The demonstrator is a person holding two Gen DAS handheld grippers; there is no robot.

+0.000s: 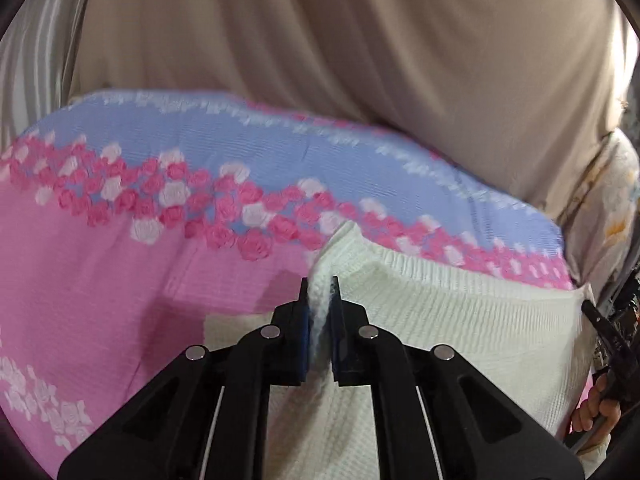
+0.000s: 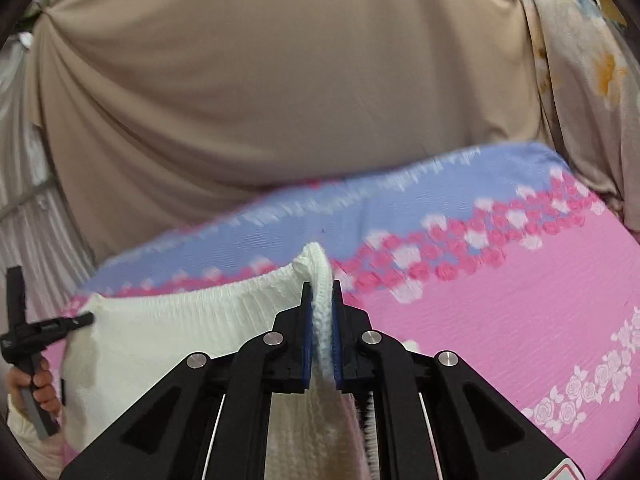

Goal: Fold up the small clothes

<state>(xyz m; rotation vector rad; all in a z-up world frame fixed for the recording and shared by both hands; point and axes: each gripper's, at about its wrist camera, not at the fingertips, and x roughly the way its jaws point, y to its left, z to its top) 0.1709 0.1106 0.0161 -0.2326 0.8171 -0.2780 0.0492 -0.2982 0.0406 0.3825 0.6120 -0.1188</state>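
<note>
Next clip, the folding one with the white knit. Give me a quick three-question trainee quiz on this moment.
1. True or false: both tongs are shut on the white knit garment.
2. What does the garment hang over? A) bare wood B) pink and blue floral sheet C) tiled floor
3. Fill in: the fabric edge between the left tongs and right tongs looks ___.

Key: 1 true; 2 B, floral sheet; 3 stretched.

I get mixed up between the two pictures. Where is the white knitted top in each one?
Left wrist view: the white knitted top fills the lower right, one corner pinched in the left gripper.
Right wrist view: it fills the lower left, another corner pinched in the right gripper.
Shared landmark: the band of pink roses on the bedsheet, just behind the top.
</note>
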